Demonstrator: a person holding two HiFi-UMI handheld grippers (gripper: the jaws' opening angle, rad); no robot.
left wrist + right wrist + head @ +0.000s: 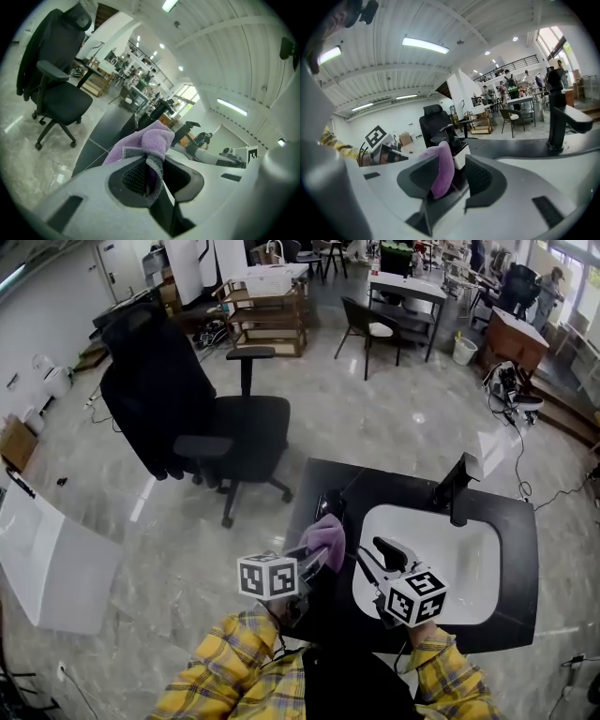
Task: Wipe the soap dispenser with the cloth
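Left of the sink (469,568), the left tongs (157,173) clamp the purple cloth (151,139). The right tongs (457,176) stand open, with the cloth's fold beside one jaw. Behind that fold, the soap dispenser (461,154) is mostly hidden on the tabletop (516,549).

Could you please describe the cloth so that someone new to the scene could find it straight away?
Find the black counter with the white sink basin set in it. Just left of the basin, the left gripper pinches the cloth, a soft bunch of fabric. It is the only purple thing among black and white ones.
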